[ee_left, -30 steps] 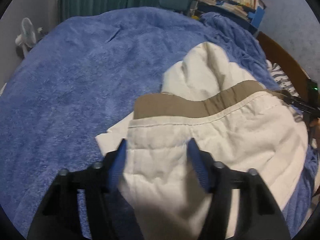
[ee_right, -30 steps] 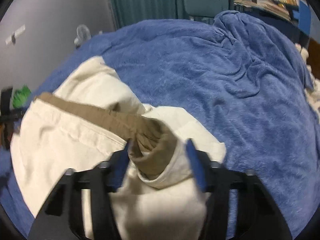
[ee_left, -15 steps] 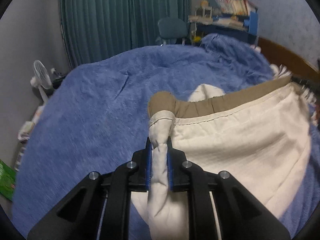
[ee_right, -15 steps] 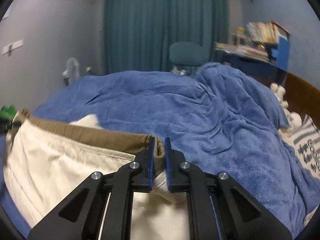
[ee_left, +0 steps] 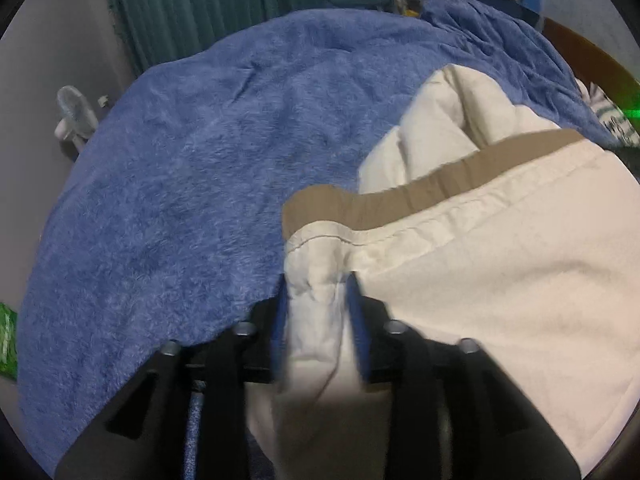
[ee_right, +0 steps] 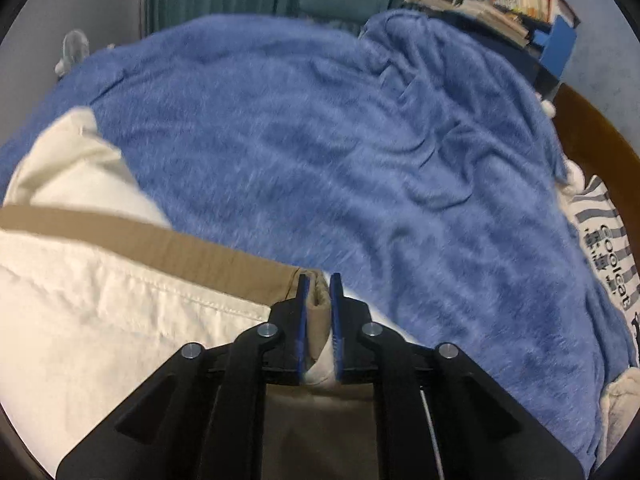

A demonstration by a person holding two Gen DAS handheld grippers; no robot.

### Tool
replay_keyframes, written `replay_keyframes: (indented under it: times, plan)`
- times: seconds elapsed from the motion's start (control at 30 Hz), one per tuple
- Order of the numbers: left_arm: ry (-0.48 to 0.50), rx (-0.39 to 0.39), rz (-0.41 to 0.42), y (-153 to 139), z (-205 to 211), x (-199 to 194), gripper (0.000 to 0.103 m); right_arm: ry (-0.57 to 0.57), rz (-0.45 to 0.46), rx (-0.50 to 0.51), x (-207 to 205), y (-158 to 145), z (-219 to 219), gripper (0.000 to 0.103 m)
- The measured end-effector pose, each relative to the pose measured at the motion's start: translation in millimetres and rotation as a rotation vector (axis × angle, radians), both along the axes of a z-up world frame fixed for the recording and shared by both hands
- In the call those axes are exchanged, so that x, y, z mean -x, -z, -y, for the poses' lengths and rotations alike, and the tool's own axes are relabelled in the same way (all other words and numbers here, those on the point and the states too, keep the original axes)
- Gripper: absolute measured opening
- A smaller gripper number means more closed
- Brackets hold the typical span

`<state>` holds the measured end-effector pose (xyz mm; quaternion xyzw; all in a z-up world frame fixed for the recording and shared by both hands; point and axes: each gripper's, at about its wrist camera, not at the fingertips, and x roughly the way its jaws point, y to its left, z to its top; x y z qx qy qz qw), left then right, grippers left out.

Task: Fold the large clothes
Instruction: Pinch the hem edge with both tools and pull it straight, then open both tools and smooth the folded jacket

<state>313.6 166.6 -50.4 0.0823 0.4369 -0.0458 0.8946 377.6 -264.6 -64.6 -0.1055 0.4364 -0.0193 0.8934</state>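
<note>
Our left gripper (ee_left: 318, 280) has its blue pads clamped on a bunched corner of the big cream cotton garment w/ a tan inner band (ee_left: 500, 264). Our right gripper (ee_right: 318, 280) is pinched tight on the other corner, right at the tan hem (ee_right: 160, 244), fabric squeezed btwn the pads. The garment hangs stretched btwn our two grips, its far end resting on the fuzzy blue blanket (ee_left: 224, 152) covering the bed. Teal curtains (ee_left: 192, 4) and a small white fan (ee_left: 74, 116) sit beyond the bed.

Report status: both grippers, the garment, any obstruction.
Left gripper shut on cream garment. Right gripper shut on its tan band. Blue blanket beneath.
</note>
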Motion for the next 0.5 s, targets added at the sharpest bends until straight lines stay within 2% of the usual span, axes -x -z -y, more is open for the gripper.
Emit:
replay_keyframes:
  times: [0.07,0.13,0.23,0.3,0.37,0.43,0.5]
  plan:
    - [-0.039,0.006,0.022,-3,-8,4,0.060,-0.008,0.007,-0.021,6,-3,0,0.027]
    - [-0.084,0.007,0.053,-11,-19,15,0.064,0.006,0.063,-0.073,18,-17,9,0.068]
    - [-0.142,0.078,0.097,-27,-33,42,0.064,-0.010,0.157,-0.169,56,-46,16,0.067]
    - [-0.141,0.091,0.132,-39,-31,66,0.068,-0.051,0.176,-0.160,84,-56,11,0.067]
    - [-0.107,0.082,0.153,-48,-19,94,0.076,-0.099,0.204,-0.150,124,-64,2,0.074]
    - [-0.086,0.059,0.139,-48,-4,117,0.078,-0.144,0.202,-0.171,163,-66,-6,0.078]
    - [-0.061,0.042,0.090,-44,17,142,0.078,-0.163,0.190,-0.181,190,-63,-9,0.079]
